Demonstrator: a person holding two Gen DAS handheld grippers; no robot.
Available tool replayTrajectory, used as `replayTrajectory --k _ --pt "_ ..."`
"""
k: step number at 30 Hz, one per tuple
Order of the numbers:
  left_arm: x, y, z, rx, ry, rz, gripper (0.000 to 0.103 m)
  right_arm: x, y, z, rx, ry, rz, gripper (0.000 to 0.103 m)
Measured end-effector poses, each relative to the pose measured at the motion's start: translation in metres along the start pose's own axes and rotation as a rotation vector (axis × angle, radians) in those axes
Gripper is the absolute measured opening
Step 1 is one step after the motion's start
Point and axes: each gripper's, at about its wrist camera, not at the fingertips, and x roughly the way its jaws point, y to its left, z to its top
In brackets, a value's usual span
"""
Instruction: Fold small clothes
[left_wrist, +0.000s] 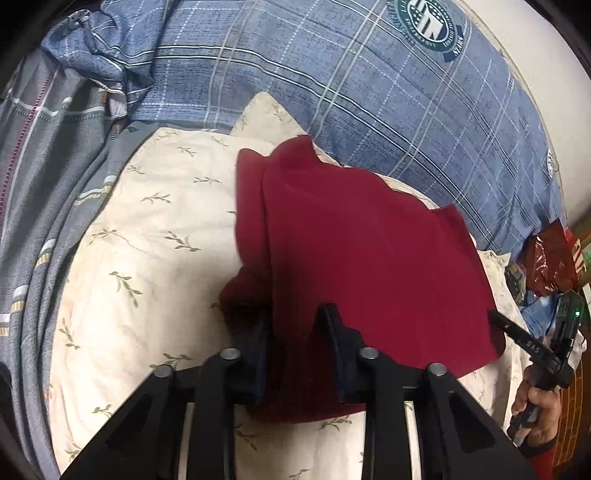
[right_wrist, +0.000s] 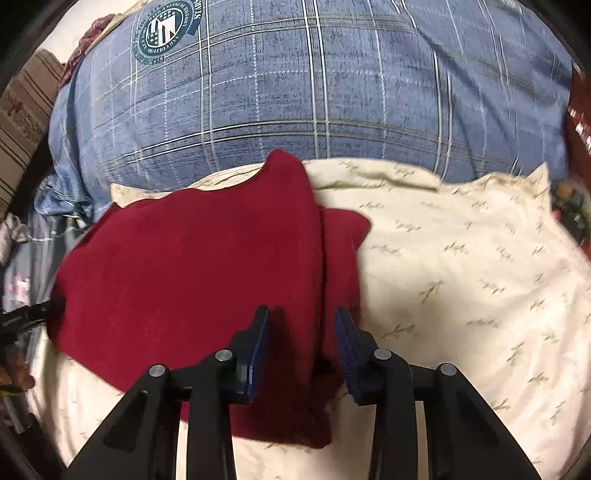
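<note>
On the bed, starting far left, there was a rumpled grey striped cover (left_wrist: 37, 184), then the cream leaf-print pillow (left_wrist: 147, 240) I was working on. The dark red garment (left_wrist: 369, 251) lay across the middle of that pillow, already doubled over, with one layer's edge running down its left part. My left gripper (left_wrist: 295, 317) was clenched on the garment's near left corner, fabric bunched up between the pads. Behind everything sat the blue plaid bedding (left_wrist: 332, 74) with its round crest. Over on the right, my right gripper (right_wrist: 301, 317) had the garment's other near corner between its jaws, but honestly I couldn't tell if the pads were actually squeezing it. A shiny red packet (left_wrist: 550, 266) sat past the pillow's right end.
</note>
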Motion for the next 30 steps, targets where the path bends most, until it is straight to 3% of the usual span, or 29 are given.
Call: replayTrajectory --k 2,5,10,14,16,19,21,23,25,30 --pt "0.001 -0.001 -0.001 0.012 0.005 -0.01 0.007 0.003 0.003 -0.003 -0.006 0.026 0.036 0.007" --pt "-0.004 -0.003 -0.002 0.022 0.005 -0.032 0.005 -0.003 0.007 -0.004 -0.018 0.003 0.042 0.006" --pt "-0.03 0.003 -0.007 0.011 -0.008 -0.095 0.005 -0.039 0.002 0.0 0.036 -0.049 0.144 0.006" --pt "-0.014 0.017 -0.016 -0.015 0.054 -0.043 0.006 -0.04 -0.01 -0.005 0.053 -0.016 0.149 0.006" --pt "-0.011 0.017 -0.015 0.004 0.06 -0.018 0.009 -0.023 -0.016 -0.009 0.082 0.042 0.133 0.006" --pt "-0.015 0.016 -0.012 0.004 0.03 0.025 0.031 -0.011 -0.017 -0.01 0.103 0.077 0.108 0.015" --pt "-0.02 0.017 -0.007 -0.01 -0.014 0.059 0.049 -0.022 -0.014 -0.001 0.12 0.037 0.074 0.03" --pt "-0.026 0.013 -0.008 -0.022 -0.053 0.056 0.05 -0.033 -0.006 0.013 0.11 -0.037 0.051 0.042" --pt "-0.026 0.01 -0.008 -0.031 -0.072 0.05 0.053 -0.035 0.009 0.032 0.075 -0.088 0.077 0.044" --pt "-0.008 0.004 -0.008 -0.005 -0.037 0.103 0.055 0.032 0.038 0.088 0.022 -0.038 0.11 0.043"
